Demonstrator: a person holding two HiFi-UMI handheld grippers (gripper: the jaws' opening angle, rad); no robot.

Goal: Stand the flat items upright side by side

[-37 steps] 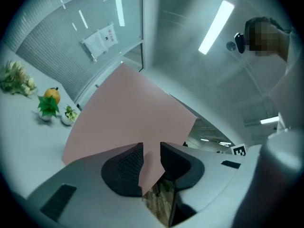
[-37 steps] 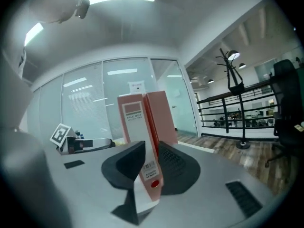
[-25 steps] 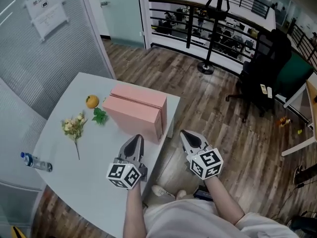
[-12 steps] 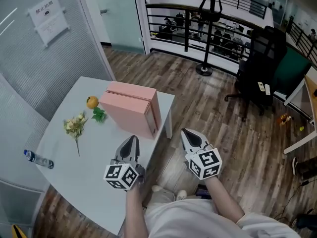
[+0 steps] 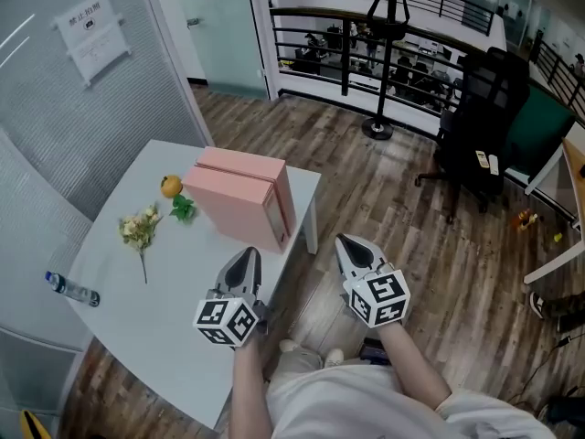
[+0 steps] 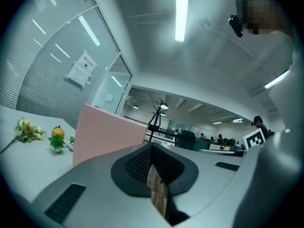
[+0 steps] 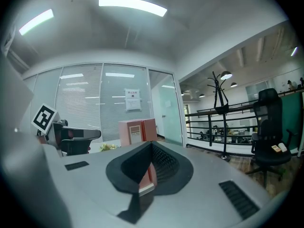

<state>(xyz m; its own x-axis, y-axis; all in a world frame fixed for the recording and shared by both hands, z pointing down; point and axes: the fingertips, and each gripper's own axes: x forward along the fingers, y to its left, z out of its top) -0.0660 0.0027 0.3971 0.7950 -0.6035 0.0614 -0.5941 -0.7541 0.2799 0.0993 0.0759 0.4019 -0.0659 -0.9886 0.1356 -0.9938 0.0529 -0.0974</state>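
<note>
Boxes [image 5: 239, 198], orange [image 5: 171, 187] and flowers [image 5: 139, 230] share the table [image 5: 174, 286]; left tool [image 5: 249, 255] and right tool [image 5: 346, 243] are closed.

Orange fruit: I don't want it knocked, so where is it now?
In the head view the orange fruit sits on the white table, just left of the pink boxes, beside the green sprig.

Table [image 5: 174, 309]: smooth, matt, pale grey top. Pink boxes [image 5: 239, 195]: matt card with plain faces. Floor [image 5: 384, 208]: wood planks with a low sheen. Left gripper [image 5: 252, 252] and right gripper [image 5: 343, 240]: matt grey plastic shells. Their pads [image 6: 137, 163] are black with a fine dimpled mesh texture, and their marker cubes [image 5: 228, 323] carry matt black-and-white print. Bottle [image 5: 71, 290]: clear glossy plastic. Partition [image 5: 55, 144]: finely ribbed glass bearing a white paper notice [image 5: 94, 35]. Railing [image 5: 366, 35]: dark painted metal.
</note>
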